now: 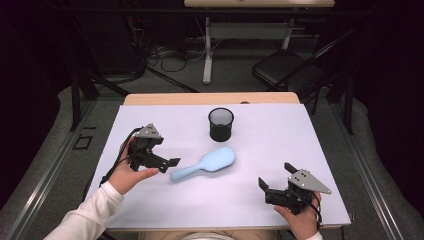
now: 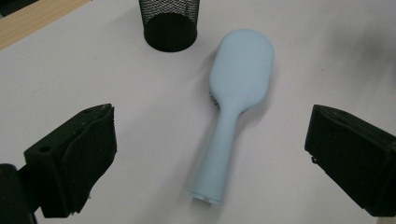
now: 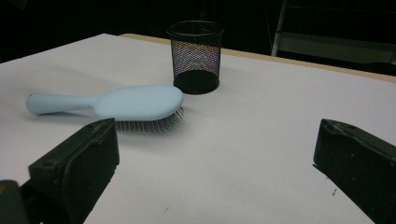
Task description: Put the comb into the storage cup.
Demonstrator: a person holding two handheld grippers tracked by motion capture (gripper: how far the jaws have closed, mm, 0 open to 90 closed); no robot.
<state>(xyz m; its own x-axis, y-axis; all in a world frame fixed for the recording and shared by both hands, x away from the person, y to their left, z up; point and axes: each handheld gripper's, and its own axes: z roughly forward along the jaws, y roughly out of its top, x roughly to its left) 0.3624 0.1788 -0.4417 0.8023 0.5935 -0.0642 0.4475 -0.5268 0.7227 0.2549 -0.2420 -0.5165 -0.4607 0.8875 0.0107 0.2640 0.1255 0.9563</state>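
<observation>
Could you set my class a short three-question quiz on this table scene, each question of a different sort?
1. True or false: the hairbrush lies bristles down on the table.
2. Which hand-held gripper is nearer the brush handle: A) left hand-held gripper B) right hand-held gripper?
3. Fill in: the mesh cup stands ____ and apart from the brush.

Key:
1. True; bristles show under the head in the right gripper view.
2. A; its open jaws frame the handle end.
3. Upright.

Dark room; grey floor (image 1: 45, 165); folding chair (image 1: 285, 70) behind table.
</observation>
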